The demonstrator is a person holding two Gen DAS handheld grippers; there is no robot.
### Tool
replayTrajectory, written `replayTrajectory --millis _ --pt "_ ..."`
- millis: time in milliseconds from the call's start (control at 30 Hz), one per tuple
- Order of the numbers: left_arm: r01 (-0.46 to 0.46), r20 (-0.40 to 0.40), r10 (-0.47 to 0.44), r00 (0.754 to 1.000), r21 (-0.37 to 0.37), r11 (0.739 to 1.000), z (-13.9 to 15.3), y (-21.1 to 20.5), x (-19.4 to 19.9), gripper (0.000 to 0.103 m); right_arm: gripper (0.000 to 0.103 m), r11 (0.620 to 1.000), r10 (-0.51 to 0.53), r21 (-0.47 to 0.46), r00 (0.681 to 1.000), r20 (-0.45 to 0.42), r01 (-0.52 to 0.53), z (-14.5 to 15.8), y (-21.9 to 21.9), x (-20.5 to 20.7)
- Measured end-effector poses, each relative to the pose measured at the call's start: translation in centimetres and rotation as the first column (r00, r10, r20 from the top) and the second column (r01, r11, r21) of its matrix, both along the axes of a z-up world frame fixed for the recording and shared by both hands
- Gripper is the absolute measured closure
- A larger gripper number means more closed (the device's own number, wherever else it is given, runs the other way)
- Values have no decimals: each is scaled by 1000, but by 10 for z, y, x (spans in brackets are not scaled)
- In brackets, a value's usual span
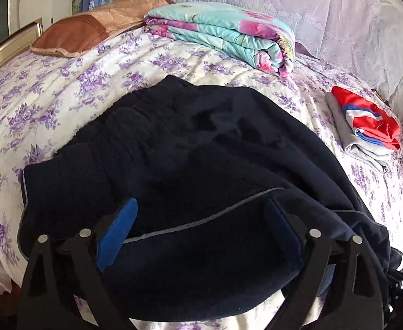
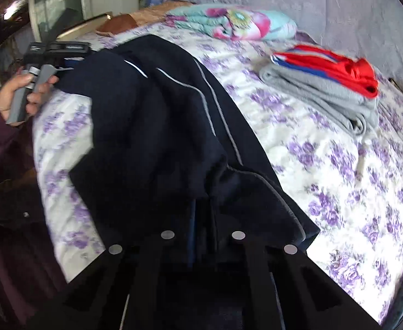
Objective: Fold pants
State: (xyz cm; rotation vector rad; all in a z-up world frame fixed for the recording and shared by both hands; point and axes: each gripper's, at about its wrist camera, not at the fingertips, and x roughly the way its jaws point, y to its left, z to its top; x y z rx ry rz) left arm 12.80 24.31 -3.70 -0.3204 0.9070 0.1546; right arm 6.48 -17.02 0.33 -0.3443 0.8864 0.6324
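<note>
A: Navy pants (image 1: 190,148) heaped on the bed (image 1: 64,101), bunched, grey piping showing along the seams.
B: Lying right under the left claw (image 1: 198,236)?
A: Yes, spread beneath and ahead of it. Blue pads (image 1: 119,233) set wide apart, fabric between them but not pinched.
B: And the right claw (image 2: 201,220)?
A: Drawn together, clamped on a fold of the pants at the near edge. Fingers mostly buried in dark cloth there.
B: Anything else close by?
A: Ahead and right of the left claw, a small folded stack (image 1: 366,126): red, blue and white garment on top of grey. Farther ahead, a folded floral quilt (image 1: 223,33) in teal and pink. Ahead and left, a brown pillow (image 1: 91,30) near the headboard.
B: Seen from the right claw?
A: Off to its far left, a hand (image 2: 22,96) in a dark red sleeve gripping a grey handle, touching the far end of the pants. Picture somewhat blurred.
</note>
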Motion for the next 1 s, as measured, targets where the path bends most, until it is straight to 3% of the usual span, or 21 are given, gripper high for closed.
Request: replayTrajectory --millis 67,167,200,267,300,333,400,533,567,600,633,667,700,733,833,900,1000 --pt "-23 0 23 1000 18 1000 8 4 -12 14 103 979 141 152 990 -21 -136 25 5 -30" --pt "-51 35 49 998 72 996 25 13 -33 15 103 925 341 191 939 -40 -328 36 26 -88" --pt "-59 43 55 998 83 995 30 16 -39 14 103 924 356 164 934 -42 -345 33 30 -101" --pt "-66 53 61 997 98 993 38 21 -45 14 102 962 259 87 966 18 -259 32 27 -105" --pt "-68 58 62 996 103 992 42 22 -45 14 92 978 184 94 982 52 -188 36 17 -95" --pt "-69 62 63 996 107 992 44 22 -45 14 51 990 74 116 993 93 -84 40 2 -81" --pt "-68 64 63 996 93 993 44 21 -44 14 3 978 -171 147 967 188 145 43 -34 -53" --pt "-36 44 34 998 50 998 34 11 -41 14 3 945 -281 184 959 35 271 18 -58 15" --pt "-29 39 27 999 53 998 32 6 -42 14 4 947 -290 149 957 17 284 7 -55 28" --pt "-18 34 16 999 56 998 29 2 -42 14 12 951 -298 90 955 -6 297 -7 -52 40" --pt "-12 29 10 1000 58 998 27 -1 -42 14 54 954 -295 30 953 -71 298 -25 -47 53" --pt "-7 26 6 1000 59 998 25 -3 -44 14 66 955 -293 -1 947 -131 295 -40 -46 60" --pt "-3 25 1 1000 60 998 25 -5 -46 14 74 955 -295 2 951 -89 297 -37 -44 58" --pt "1 25 -2 1000 64 998 25 -5 -48 14 92 968 -252 -2 966 -52 253 -28 -37 50" --pt "-5 42 1 999 99 995 28 -4 -57 14 93 988 -149 51 986 76 145 15 -29 8" --pt "-13 51 7 999 105 994 32 0 -61 14 94 987 -60 154 997 47 52 41 -33 -23" --pt "-35 69 28 997 99 995 39 9 -63 14 94 942 150 310 988 -47 -129 60 -27 -78"
